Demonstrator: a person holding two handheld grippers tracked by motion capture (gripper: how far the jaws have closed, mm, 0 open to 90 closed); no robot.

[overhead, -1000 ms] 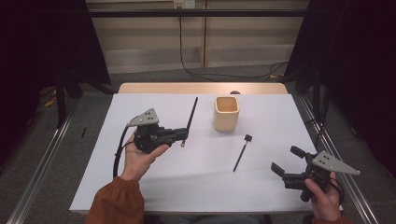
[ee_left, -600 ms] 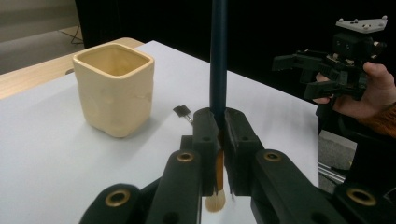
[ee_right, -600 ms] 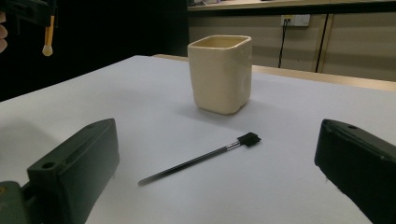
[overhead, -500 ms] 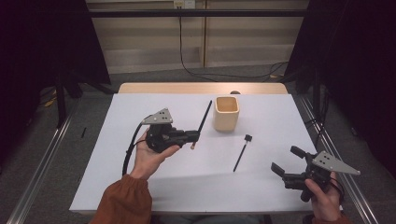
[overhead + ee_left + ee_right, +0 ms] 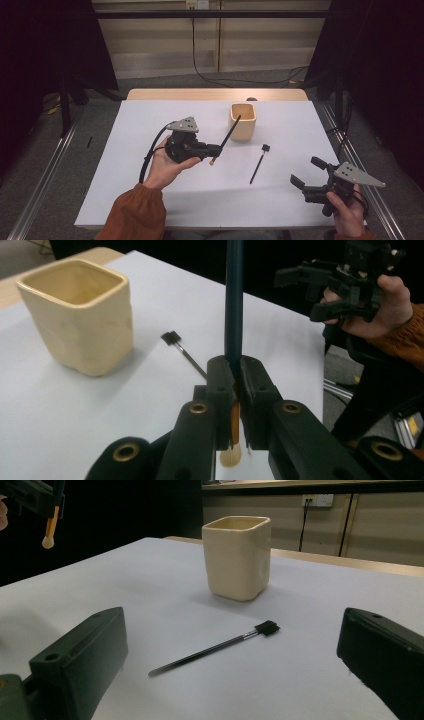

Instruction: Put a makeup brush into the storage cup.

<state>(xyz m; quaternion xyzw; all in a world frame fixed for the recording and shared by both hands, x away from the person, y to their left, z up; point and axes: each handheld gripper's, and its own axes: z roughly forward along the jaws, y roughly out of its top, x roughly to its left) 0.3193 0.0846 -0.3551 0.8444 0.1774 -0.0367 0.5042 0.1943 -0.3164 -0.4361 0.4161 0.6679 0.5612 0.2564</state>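
Above the white worktop (image 5: 150, 200), your left tool (image 5: 212, 148) is clenched on a long dark brush (image 5: 227, 136), which it grips near the pale, rounded lower end while the shaft slants up toward the cream square cup (image 5: 243, 121). From the high view the brush's upper end seems to sit at or just over the cup's near rim; whether it touches, you cannot tell. The grip is low on a long handle, so the far end may swing widely with any wrist roll, and that could knock the light-looking cup or tip it over. If you let go before the brush is well inside, it could slide off the rim and drop onto the worktop. Your right tool (image 5: 306, 175) hangs released near the worktop's edge, well apart from the second brush (image 5: 258, 162) lying flat beside the cup.
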